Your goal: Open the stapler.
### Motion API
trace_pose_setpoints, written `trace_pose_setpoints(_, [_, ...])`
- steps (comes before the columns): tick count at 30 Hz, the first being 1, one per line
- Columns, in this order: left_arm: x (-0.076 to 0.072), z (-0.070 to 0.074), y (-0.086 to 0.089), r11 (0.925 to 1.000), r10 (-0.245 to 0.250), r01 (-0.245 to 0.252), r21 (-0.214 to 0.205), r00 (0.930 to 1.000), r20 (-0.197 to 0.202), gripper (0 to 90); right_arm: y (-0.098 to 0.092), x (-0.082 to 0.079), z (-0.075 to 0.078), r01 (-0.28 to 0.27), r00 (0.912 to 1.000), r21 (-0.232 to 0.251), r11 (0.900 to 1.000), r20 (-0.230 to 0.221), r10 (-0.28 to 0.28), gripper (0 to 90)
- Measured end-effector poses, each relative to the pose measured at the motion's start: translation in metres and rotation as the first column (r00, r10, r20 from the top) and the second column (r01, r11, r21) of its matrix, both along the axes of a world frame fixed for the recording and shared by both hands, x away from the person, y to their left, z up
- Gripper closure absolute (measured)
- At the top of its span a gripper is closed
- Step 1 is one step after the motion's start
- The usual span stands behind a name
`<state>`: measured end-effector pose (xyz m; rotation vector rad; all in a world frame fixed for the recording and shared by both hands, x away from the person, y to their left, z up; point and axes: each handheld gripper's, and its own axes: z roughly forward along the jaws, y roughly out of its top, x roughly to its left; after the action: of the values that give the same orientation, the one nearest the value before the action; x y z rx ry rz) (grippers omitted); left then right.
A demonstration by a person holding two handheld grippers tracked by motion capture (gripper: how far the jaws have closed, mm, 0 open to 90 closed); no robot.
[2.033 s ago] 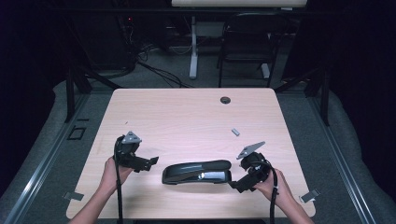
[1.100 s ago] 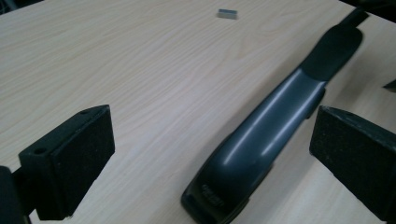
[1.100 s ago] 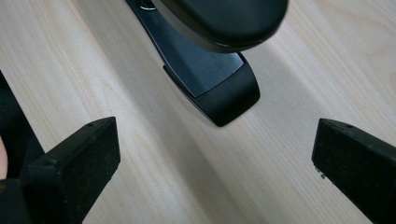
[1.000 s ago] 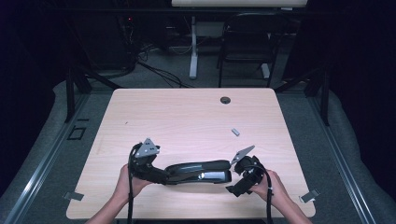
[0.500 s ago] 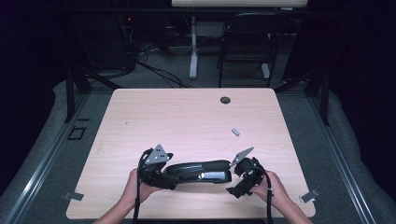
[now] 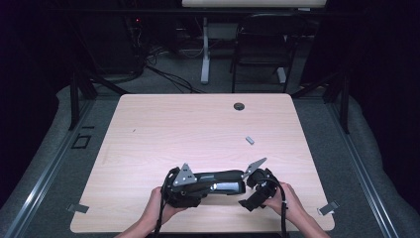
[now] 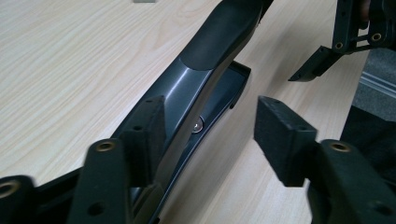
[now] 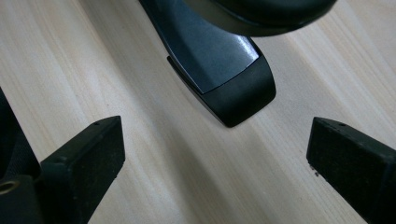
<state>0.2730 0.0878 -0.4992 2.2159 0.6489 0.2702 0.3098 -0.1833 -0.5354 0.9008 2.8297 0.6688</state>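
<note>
While lying flat near the counter's [image 6: 148, 129] front edge, the large black stapler [image 6: 220, 181] is running its long axis left to right across the high view, between the person's two hands. Its rounded nose [image 8: 238, 95] is pointing toward the right tool [image 6: 253, 191]; its hinged rear end is sitting inside the left tool [image 6: 190, 191].

Change noted: compared with the earlier high views, the left tool is now standing right at the stapler's rear, where before it was well off to the left. Its jaws have just been closing, with the stapler body between them. In the left gripper view one pad [image 7: 149, 135] is meeting the stapler's side, while the other pad [image 7: 280, 135] is standing apart, so the grip is not yet made; judged as a grasp in progress.

Right tool: jaws standing wide, either side of the nose, touching nothing.

Also on the counter: small grey piece [image 6: 250, 140], well apart toward the back; dark grommet [image 6: 239, 106] near the far edge.
</note>
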Motion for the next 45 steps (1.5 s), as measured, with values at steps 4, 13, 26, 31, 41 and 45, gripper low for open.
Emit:
trace_pose_setpoints(4, [-0.001,-0.004,-0.006,0.9997,-0.02,0.02,0.011,0.9998,-0.002,52.9,0.0,0.0,0.001,0.0,1.0,0.006,1.0,0.006,0.0,7.9])
trace_pose_setpoints(13, [-0.003,-0.013,-0.018,0.9993,-0.033,0.033,0.016,0.9995,-0.002,62.8,0.001,-0.001,-0.001,-0.003,0.9999,0.009,1.0,0.012,0.003,14.4])
trace_pose_setpoints(26, [-0.006,-0.027,-0.032,0.9992,-0.027,0.026,0.029,0.9988,0.04,87.1,0.006,-0.005,-0.001,-0.008,0.9867,0.014,0.9999,0.163,0.005,61.2])
trace_pose_setpoints(31, [-0.005,-0.029,-0.033,0.9999,0.001,-0.002,0.013,0.9988,0.049,90.0,0.004,-0.004,-0.003,-0.005,0.982,0.041,0.9992,0.189,-0.002,75.9])
trace_pose_setpoints(41, [-0.006,-0.043,-0.05,0.9992,0.028,-0.027,-0.029,0.9988,0.039,90.0,0.012,-0.005,-0.013,0.002,0.9811,0.053,0.9986,0.193,-0.013,82.9])
trace_pose_setpoints(45, [-0.01,-0.051,-0.061,0.9975,0.057,-0.054,-0.046,0.9963,0.065,90.0,0.01,-0.004,-0.014,0.002,0.9807,0.046,0.9989,0.195,-0.011,84.9])
